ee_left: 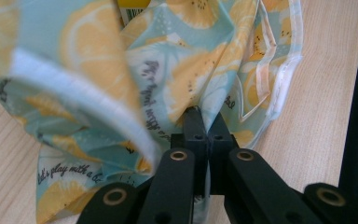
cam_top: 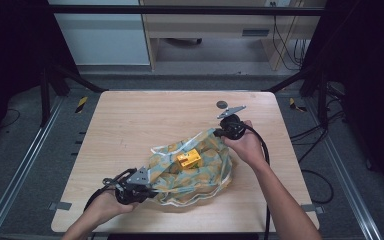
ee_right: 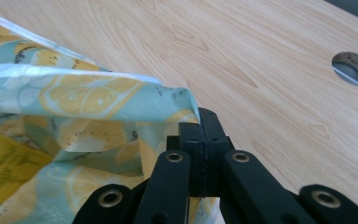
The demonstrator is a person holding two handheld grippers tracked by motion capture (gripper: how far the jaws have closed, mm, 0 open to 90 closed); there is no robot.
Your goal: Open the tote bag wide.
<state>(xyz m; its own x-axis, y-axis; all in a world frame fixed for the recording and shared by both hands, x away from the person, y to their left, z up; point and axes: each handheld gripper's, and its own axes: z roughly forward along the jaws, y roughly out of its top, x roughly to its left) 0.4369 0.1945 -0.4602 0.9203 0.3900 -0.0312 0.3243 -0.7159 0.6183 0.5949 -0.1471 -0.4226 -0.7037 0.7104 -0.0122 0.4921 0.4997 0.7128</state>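
Observation:
A light-blue bag printed with lemon slices (cam_top: 192, 170) lies crumpled in the middle of the wooden table (cam_top: 145, 120). A yellow box (cam_top: 188, 159) rests on top of its folds. My left gripper (cam_top: 147, 190) is at the bag's near left corner, shut on the bag's fabric (ee_left: 200, 112). My right gripper (cam_top: 219, 132) is at the bag's far right corner, shut on the bag's edge (ee_right: 186, 105), which it holds a little above the table. A yellow edge of the box (ee_right: 4, 172) appears at the left of the right gripper view.
A round cable hole (cam_top: 222, 104) is in the table just beyond my right gripper, also seen as the hole (ee_right: 354, 67). Black frame posts (cam_top: 47, 85) stand at the far corners. Cables (cam_top: 265, 150) trail from both grippers.

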